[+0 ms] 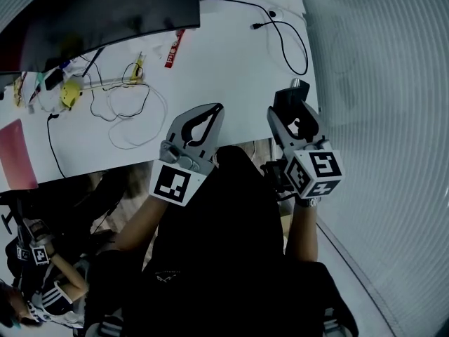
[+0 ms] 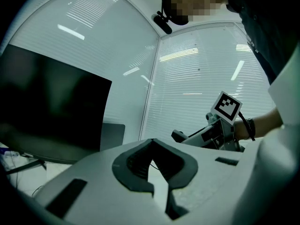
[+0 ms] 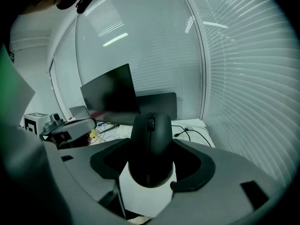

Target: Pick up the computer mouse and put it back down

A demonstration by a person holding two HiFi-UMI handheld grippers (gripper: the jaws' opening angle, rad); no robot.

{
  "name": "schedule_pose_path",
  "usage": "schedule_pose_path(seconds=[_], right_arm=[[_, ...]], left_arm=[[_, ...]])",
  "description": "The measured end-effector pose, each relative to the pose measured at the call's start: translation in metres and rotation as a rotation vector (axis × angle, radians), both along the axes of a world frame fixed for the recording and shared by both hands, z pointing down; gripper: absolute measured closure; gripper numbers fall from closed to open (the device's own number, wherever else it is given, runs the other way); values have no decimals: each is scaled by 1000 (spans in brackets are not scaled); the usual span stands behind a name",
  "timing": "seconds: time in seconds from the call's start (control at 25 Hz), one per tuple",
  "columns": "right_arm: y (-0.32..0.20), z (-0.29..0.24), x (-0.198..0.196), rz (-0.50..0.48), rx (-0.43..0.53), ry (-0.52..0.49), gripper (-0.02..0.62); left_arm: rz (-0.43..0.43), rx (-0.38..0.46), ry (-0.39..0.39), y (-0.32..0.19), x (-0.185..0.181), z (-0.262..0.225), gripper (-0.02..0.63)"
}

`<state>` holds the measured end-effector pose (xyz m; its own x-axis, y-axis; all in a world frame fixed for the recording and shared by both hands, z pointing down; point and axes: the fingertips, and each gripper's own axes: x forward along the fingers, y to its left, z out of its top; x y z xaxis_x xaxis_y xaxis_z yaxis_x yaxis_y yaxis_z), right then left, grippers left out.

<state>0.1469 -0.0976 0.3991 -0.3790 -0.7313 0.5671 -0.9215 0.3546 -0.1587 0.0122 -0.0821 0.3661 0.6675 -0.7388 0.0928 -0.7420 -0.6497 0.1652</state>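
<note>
White desk [image 1: 231,62] fills the upper half of the head view, with a dark monitor [image 1: 91,12] at the back and loose cables [image 1: 287,41] trailing across it. The left gripper [image 1: 214,111] hangs over the desk's near edge, its jaws meeting at the tips with nothing in the loop they form. The right gripper [image 1: 293,107] sits near the desk's right front corner, and the mouse [image 1: 289,98] shows as a dark shape between its jaws.

From the left gripper view, the left gripper [image 2: 151,146] has its pads drawn together at the tips and holds nothing. Beyond it are the monitor [image 2: 51,116] and the right gripper [image 2: 206,135], set against the slatted blinds [image 2: 197,78].

From the right gripper view, the right gripper [image 3: 152,163] is clamped on the mouse [image 3: 151,146], one pad against each flank. The scroll wheel faces the camera. The desk [image 3: 140,200] lies just beneath, near its front edge. I cannot tell whether the mouse's underside touches the desk.

The grasp looks secured, so I judge the task to be in its carry part. The next move calls for the mouse to rest flat on the desk, away from the edge, before the jaws part. Letting go too close to that corner risks it sliding off.
</note>
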Motion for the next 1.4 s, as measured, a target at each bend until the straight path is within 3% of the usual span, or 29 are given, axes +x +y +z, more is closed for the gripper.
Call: schedule_pose_path(seconds=[0.24, 0.72, 0.96, 1.4], right_arm=[[-17, 31, -17, 13, -62, -18, 313], [-42, 106, -40, 1, -206, 86, 313], [-47, 147, -45, 30, -302, 60, 313], [-44, 212, -39, 40, -427, 153, 313]], left_arm=[[-36, -22, 20, -19, -20, 12, 600], [17, -59, 21, -33, -36, 34, 601], [20, -65, 32, -36, -45, 35, 601], [32, -77, 6, -34, -59, 40, 600]])
